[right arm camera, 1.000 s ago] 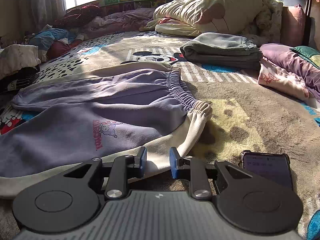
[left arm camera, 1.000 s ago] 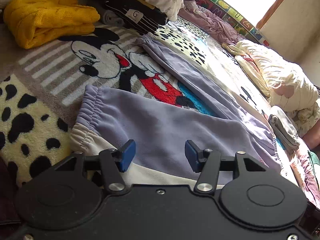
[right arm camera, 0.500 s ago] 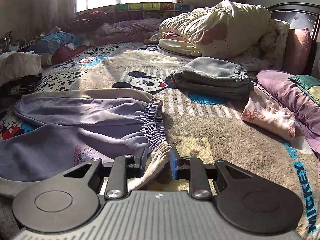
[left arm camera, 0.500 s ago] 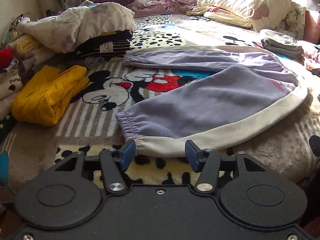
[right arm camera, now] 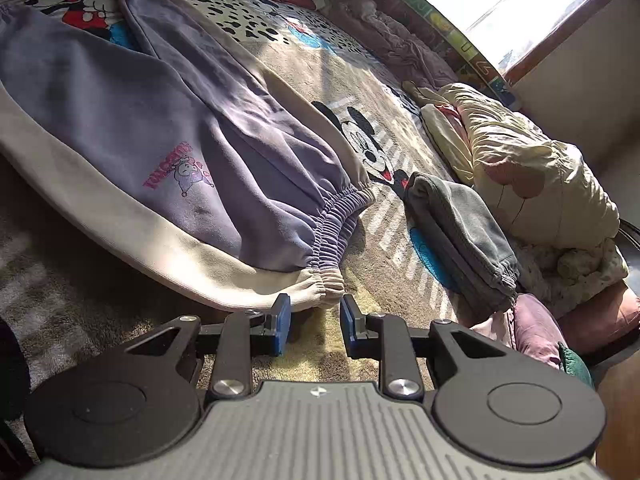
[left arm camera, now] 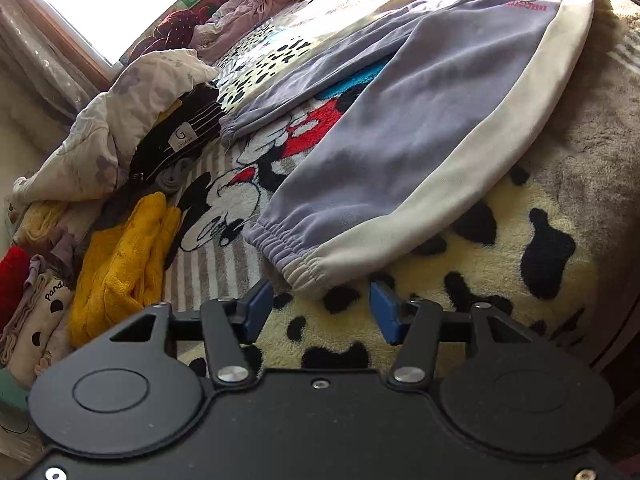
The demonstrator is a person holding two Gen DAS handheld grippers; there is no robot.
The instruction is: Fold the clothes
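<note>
Bed covered by a cartoon-mouse blanket [left arm camera: 224, 208] with striped and black-spotted patches. Bright window [right arm camera: 516, 4] with brown wooden frame at the far side, strong daylight across the bedding. Pale wall [right arm camera: 592, 92] right of the window. Colourful letter-print panel [right arm camera: 460, 40] runs below the sill.

From my left view, the trousers' [left arm camera: 420, 128] waistband runs off the top edge. The pink print [left arm camera: 524, 6] is too small for me to read.
</note>
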